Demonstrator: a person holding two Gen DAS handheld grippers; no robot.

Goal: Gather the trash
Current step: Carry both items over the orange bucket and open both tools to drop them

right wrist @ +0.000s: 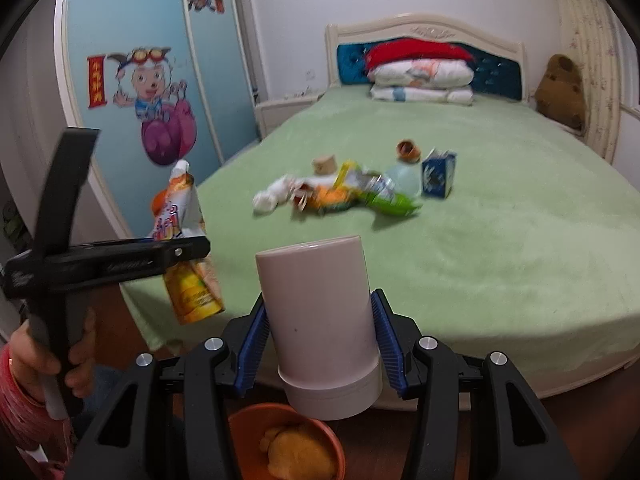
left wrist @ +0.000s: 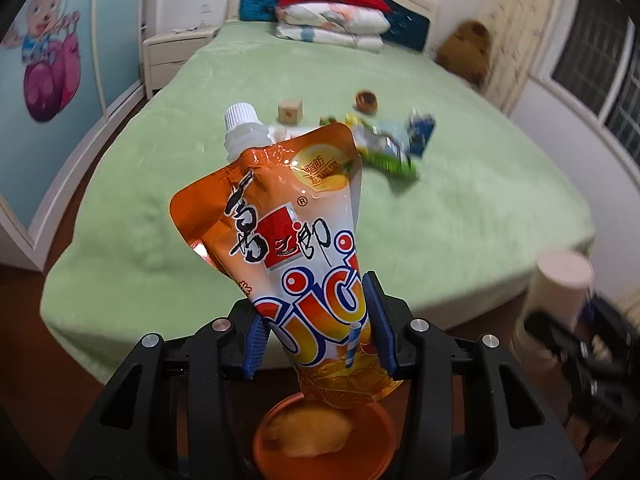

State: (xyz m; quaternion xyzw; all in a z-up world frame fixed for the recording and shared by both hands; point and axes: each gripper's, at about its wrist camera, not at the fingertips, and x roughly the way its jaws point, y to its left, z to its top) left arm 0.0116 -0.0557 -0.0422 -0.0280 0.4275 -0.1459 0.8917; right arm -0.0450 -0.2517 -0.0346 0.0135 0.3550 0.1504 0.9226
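Pouch first, in your left wrist view: the orange drink pouch point(left wrist: 288, 240) stands between the blue pads of your left gripper point(left wrist: 320, 332), which press on its lower half from both sides, so the tongs are narrow and holding it. It leans a little to the left, white screw cap point(left wrist: 239, 115) uppermost, with its bottom corner hanging just above the orange bin point(left wrist: 384, 440) below the gripper. Its face is glossy orange and white, with black script, a red square and big blue-edged letters. Beyond it the green bed point(left wrist: 460, 220) carries a blurred heap of trash point(left wrist: 384, 148) near the middle, with a small blue carton point(left wrist: 420, 132) at the heap's right end. At the right edge of this view you can see the pink cup point(left wrist: 560, 288), blurred, off the bed's near right corner.

In your right wrist view, your right gripper point(right wrist: 320, 340) clamps that pink cup point(right wrist: 320, 320) between its pads, also holding. The cup is plain, pale pink and cylindrical, tilted away from you, with a wider band at its lower end, which hangs over the orange bin point(right wrist: 240, 420). To the left, your hand point(right wrist: 52, 360) grips the left gripper's handle; the pouch point(right wrist: 184, 248) hangs by the bed's near left corner. The trash heap point(right wrist: 344, 192) lies mid-bed, well apart from both grippers.
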